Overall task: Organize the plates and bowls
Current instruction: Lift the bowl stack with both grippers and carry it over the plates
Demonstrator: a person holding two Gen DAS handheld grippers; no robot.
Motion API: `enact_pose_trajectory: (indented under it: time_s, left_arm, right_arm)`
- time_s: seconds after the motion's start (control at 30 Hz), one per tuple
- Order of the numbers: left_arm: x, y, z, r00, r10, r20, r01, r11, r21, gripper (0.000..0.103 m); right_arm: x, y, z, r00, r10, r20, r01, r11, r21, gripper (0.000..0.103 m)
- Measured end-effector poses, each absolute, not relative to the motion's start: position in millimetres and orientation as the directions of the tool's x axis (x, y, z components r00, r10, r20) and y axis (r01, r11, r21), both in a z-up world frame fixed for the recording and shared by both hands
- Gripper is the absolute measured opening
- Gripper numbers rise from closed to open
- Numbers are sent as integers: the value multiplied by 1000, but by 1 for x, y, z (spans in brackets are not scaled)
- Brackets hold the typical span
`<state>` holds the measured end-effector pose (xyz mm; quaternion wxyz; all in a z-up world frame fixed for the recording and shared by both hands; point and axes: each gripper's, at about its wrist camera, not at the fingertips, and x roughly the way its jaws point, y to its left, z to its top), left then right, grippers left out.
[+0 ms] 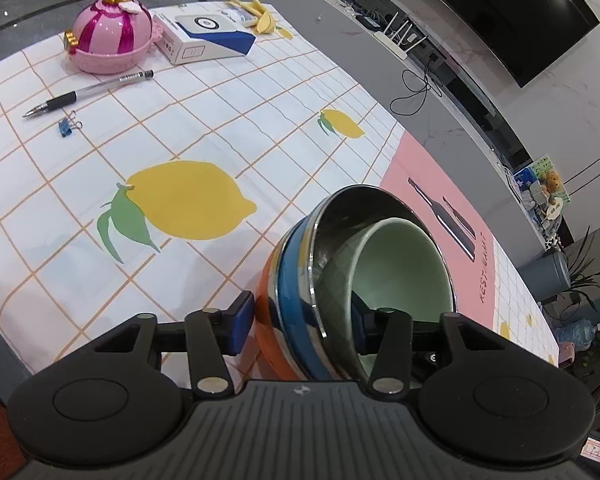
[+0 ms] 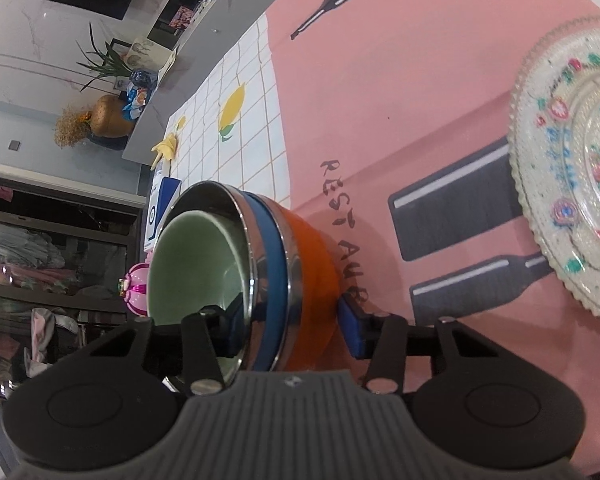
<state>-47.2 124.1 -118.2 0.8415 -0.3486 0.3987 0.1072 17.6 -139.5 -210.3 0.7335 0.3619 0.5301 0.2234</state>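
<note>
We see a table under a lemon-print cloth with a pink mat, carrying a pen, a binder clip, a pink toy, a box and a glass plate. Our left tongs and right tongs each pinch the wall of the bowl stack, which is tilted just above the mat: a green bowl nested in steel, blue and orange ones.
</note>
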Motion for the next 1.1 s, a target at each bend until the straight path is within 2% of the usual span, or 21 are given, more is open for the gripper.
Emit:
enact_pose_trajectory:
  time_s: [0.53,1.1]
  left_arm:
    - [-56,80,-97,681,-173,-712,-364,763,-534,52]
    - [-59,-10,-62,685,-236,-689,-242,819,-521,52]
  right_arm:
    - [-11,-191,-186,411,681,-607,74,638,766,46]
    - [-45,-293,-157,476,662,-580,90,619,780,46]
